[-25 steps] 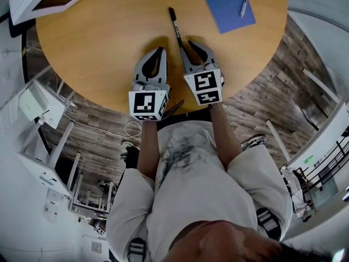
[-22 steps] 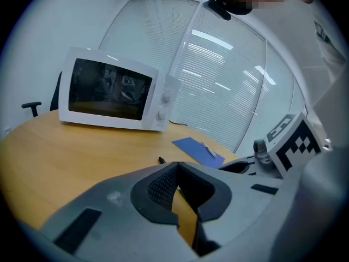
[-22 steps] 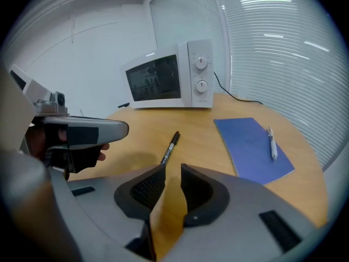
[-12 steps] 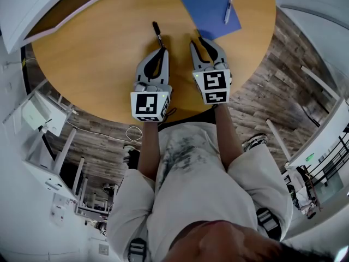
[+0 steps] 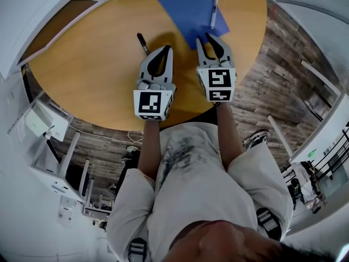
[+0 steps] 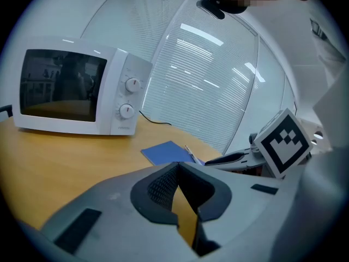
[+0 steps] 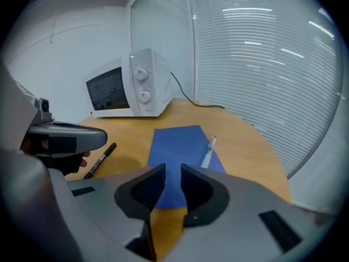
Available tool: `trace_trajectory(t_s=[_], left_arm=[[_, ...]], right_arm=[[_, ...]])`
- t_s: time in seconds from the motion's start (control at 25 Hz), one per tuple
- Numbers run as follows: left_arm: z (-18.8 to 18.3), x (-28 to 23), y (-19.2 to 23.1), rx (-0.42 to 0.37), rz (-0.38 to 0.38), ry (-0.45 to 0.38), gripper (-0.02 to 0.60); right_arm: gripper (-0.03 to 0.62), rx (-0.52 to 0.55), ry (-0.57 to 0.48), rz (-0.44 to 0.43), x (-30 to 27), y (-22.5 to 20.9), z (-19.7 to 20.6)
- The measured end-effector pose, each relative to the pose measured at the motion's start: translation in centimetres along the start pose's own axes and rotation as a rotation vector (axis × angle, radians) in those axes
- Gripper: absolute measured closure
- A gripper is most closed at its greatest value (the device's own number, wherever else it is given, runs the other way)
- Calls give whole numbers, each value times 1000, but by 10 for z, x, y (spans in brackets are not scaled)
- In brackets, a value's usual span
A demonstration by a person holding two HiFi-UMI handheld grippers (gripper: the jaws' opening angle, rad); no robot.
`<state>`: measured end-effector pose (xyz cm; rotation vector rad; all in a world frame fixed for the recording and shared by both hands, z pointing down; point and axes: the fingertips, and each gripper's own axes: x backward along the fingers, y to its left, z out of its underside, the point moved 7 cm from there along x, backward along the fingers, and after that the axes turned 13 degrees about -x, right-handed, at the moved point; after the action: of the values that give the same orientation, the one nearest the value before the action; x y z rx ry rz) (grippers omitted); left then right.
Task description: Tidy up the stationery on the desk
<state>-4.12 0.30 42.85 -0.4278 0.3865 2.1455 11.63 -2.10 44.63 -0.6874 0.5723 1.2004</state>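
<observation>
A blue sheet (image 5: 184,5) lies flat on the round wooden tabletop (image 5: 92,75), and everything else sits around it. A pale pen (image 5: 214,10) rests on the sheet's right-hand part, running roughly along that edge. A black marker (image 5: 143,42) lies on bare wood to the left of the sheet, apart from it.

The right hand-held gripper (image 5: 211,38) points at the sheet's near edge, with its tips over the near corner. Whether they touch the paper cannot be told. In the right gripper view its jaws stand slightly released, and the narrow gap between them shows only blue sheet and wood.

The left hand-held gripper (image 5: 167,49) is beside the sheet's near left corner, between the marker and the right one. In the left gripper view its jaws are clenched tip to tip on nothing, with tabletop showing through the hollow behind the tips.

A white microwave (image 6: 76,91) stands on the tabletop beyond the sheet — its cord trails off toward the blinds.
</observation>
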Motion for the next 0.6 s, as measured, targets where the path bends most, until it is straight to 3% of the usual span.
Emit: trace_trajectory(t_s=[0.6], left_arm=[[-8,-41,-22,-36,48,19,571]], right_arm=[[447,-29,17,81,-25,-49,-6]])
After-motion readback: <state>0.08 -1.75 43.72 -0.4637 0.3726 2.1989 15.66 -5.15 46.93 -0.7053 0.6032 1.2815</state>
